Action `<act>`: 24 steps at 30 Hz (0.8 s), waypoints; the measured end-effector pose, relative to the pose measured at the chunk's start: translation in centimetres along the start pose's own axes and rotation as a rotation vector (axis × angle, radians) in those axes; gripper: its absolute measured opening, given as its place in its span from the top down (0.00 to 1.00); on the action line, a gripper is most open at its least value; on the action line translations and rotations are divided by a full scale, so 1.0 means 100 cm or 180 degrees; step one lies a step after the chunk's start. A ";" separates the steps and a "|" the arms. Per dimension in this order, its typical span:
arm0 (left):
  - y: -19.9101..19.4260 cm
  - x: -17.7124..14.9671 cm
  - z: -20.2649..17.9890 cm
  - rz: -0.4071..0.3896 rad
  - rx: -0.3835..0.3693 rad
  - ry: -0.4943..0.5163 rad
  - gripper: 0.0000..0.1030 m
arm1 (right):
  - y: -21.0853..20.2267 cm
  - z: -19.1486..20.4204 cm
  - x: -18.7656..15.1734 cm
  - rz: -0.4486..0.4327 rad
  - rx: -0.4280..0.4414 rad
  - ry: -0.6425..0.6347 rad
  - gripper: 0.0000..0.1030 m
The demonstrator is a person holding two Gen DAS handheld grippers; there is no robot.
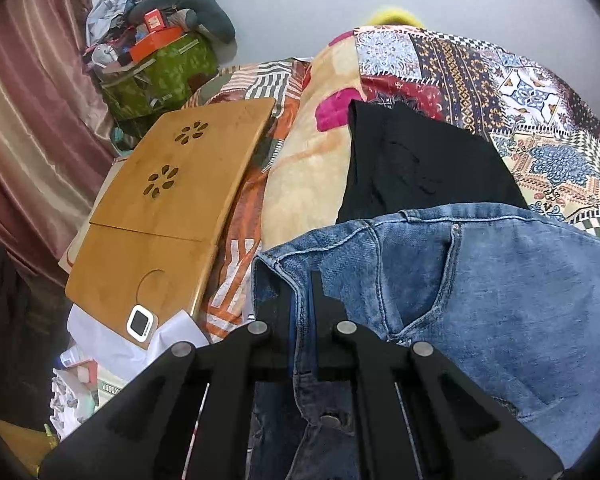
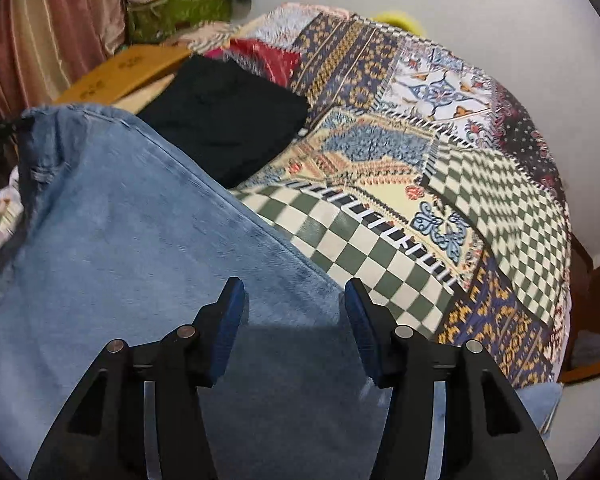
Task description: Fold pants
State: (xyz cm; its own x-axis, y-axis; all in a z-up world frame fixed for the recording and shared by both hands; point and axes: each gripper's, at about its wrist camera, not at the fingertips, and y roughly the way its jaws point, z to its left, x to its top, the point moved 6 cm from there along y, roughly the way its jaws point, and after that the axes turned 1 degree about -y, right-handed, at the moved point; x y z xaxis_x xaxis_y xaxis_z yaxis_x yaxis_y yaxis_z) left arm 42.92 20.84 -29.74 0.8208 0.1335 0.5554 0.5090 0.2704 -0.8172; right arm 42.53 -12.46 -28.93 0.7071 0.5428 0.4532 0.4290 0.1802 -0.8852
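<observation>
jeans [image 1: 500, 300]: waistband pinched in left tongs [image 1: 306, 300] | right tongs [image 2: 294, 320] parted above denim

Open stretch of patchwork bedspread [image 2: 440, 208] right of and beyond blue jeans [image 2: 132, 248]: flat, bare, passable. Folded black garment [image 2: 228, 120] lying just beyond jeans' far edge, partly blocking far-left route. Wooden lap tray [image 1: 172, 200] left of bed area, hard flat obstacle beside beige blanket [image 1: 308, 168]. Cluttered green bag pile [image 1: 160, 68] in far-left corner, against curtain [image 1: 32, 128]. Wall beyond bed closing off far side.
</observation>
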 end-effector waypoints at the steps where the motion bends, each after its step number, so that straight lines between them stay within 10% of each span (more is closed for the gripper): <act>1: 0.004 0.001 -0.002 0.0009 -0.0010 0.0007 0.94 | 0.005 0.000 -0.002 0.0030 0.0057 0.0032 0.53; 6: 0.018 0.000 -0.008 0.0043 0.0026 0.0047 0.94 | 0.013 -0.008 -0.006 0.0022 0.0217 0.0366 0.53; 13: 0.013 0.000 -0.017 0.0016 -0.0026 0.0084 0.94 | 0.009 0.009 -0.007 -0.0014 0.0075 0.0325 0.93; 24: -0.064 0.017 0.016 -0.0393 -0.0082 -0.0136 0.95 | -0.079 -0.004 0.033 -0.0816 -0.0439 0.0342 0.98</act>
State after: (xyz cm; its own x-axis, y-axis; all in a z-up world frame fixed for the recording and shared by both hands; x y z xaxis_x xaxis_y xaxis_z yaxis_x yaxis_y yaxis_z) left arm 40.61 20.91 -23.33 0.7399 0.1413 0.6577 0.6125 0.2628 -0.7455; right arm 41.74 -12.41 -20.39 0.6182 0.4028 0.6749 0.6681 0.1830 -0.7212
